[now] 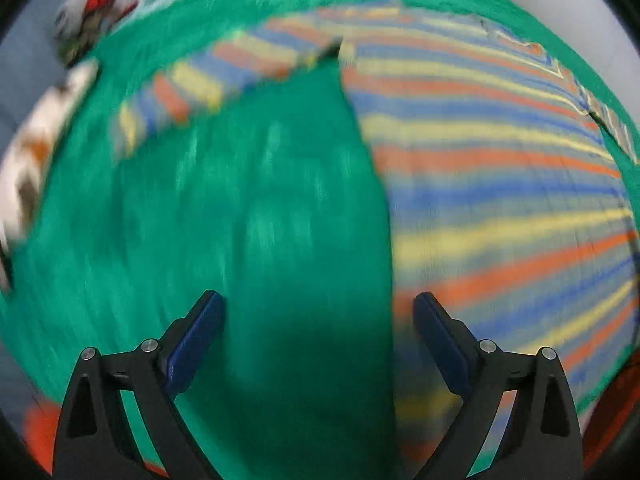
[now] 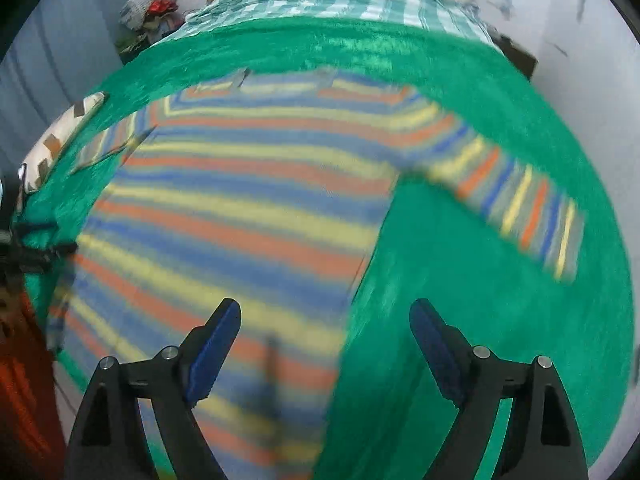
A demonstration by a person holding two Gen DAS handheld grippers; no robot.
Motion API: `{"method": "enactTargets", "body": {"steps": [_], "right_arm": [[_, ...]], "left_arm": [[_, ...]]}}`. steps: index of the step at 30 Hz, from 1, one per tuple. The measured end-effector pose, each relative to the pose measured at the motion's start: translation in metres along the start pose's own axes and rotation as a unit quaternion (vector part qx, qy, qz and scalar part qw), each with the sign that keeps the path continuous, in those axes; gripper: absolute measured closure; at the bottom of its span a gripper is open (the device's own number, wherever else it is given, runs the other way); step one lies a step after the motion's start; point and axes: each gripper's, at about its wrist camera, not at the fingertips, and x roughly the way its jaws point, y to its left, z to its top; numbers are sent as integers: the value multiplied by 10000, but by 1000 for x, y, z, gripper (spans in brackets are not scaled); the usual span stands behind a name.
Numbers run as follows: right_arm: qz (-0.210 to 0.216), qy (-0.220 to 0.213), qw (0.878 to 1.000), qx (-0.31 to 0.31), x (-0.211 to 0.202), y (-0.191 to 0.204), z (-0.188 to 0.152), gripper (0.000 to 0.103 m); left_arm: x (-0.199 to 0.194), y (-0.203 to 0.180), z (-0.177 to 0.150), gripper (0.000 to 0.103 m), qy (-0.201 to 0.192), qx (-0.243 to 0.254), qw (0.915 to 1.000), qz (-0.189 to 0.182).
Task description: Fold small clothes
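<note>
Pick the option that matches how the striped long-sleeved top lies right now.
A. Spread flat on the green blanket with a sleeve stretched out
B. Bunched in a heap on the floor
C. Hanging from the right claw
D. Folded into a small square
A: the striped long-sleeved top lies spread on the green blanket, one sleeve stretched sideways, and neither open claw holds it.

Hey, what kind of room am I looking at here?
Probably a bedroom: a bed under a green blanket, a checked sheet near its head, and a striped top spread out on it.
</note>
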Motion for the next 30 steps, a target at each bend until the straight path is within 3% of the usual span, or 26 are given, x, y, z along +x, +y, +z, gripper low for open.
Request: {"method": "enactTargets", "body": {"steps": [3,7,10,13,16,18,20,22,30], "right_arm": [[-366,-311,9983,330,-18,11,-44,17],[-373,-664,9914,1068,-25,6,-73,17],[-468,-745,9863,1398,-25,-10,-75,17],[-868,-926,9764,1745,-31,-41,-70,17],[-1286,-833,9679,1993,-21,-74,-69,13],[-1194,-468,9642,2321,-1,-92,-80,13],[-815,-155,9545,2865,20,-109,-96,10],[-697,-332,9513,2983,15,-114,-96,7],[-835,-219,9582,2727,20,-105,-95,0]], "left_arm": [[-14,-2,-22,6,-200,-133,9997,-32],[-25,-2,-14,6,-600,-206,9979,-90],[-15,10,-7,6,-631,-536,9964,-169],[-2,24,-16,4,-504,-799,9953,-201],[9,33,-23,0,-431,-912,9947,-198],[10,31,-22,0,-414,-857,9953,-159],[9,30,-22,0,-417,-844,9954,-154],[9,31,-23,0,-408,-792,9958,-188],[11,26,-21,0,-223,-710,9972,3]]}}
